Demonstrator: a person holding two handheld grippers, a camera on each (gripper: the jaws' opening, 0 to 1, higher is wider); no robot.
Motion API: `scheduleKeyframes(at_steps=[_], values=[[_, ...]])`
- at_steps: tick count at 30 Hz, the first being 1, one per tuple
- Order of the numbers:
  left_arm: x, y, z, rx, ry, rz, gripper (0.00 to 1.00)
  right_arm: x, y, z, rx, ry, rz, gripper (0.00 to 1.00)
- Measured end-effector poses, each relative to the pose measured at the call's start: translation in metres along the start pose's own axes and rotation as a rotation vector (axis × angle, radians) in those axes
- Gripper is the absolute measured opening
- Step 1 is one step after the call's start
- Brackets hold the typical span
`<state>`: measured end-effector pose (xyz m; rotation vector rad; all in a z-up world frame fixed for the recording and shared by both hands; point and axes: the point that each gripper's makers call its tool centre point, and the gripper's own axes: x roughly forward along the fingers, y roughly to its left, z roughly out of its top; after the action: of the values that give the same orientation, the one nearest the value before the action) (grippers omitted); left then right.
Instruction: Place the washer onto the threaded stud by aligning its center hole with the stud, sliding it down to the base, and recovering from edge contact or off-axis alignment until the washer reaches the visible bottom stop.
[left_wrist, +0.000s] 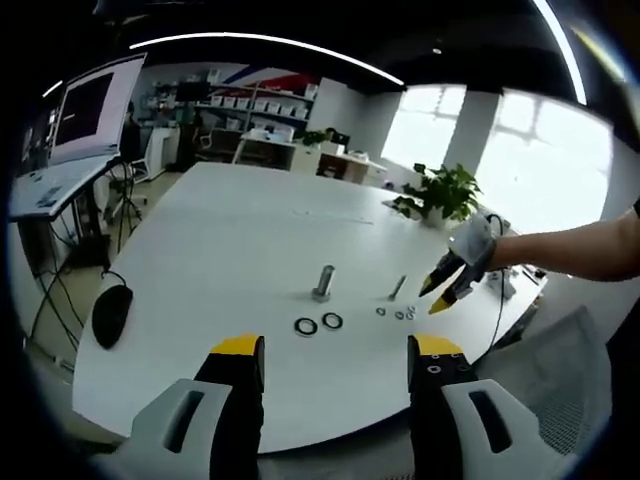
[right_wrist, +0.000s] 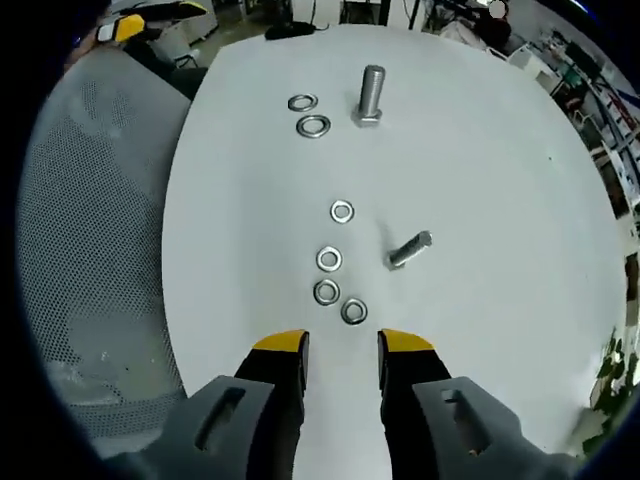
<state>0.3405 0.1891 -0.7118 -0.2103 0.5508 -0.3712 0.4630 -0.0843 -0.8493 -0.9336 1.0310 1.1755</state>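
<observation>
While both claws, left and right, hung open and empty, washers lay near an upright bolt on the white table

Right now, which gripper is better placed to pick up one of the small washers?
Right. The right gripper hangs open just above the small washers, the nearest one almost between its jaws. The left gripper sits back at the table edge, farther from them.

Open left tongs face upright stud, two washers nearby.
</observation>
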Motion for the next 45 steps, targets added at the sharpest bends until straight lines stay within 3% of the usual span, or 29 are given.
scheduleKeyframes(at_steps=[19, 27, 45], values=[[0.001, 0.003, -0.006, -0.003, 0.036, 0.010, 0.55, 0.012, -0.005, 0.005, -0.092, -0.010, 0.040, 0.28], [0.001, 0.004, -0.007, -0.006, 0.044, 0.016, 0.55, 0.020, -0.003, 0.002, -0.164, 0.031, 0.051, 0.24], [0.000, 0.006, -0.007, -0.010, 0.039, 0.022, 0.55, 0.021, -0.005, 0.007, -0.100, 0.001, 0.069, 0.15]])
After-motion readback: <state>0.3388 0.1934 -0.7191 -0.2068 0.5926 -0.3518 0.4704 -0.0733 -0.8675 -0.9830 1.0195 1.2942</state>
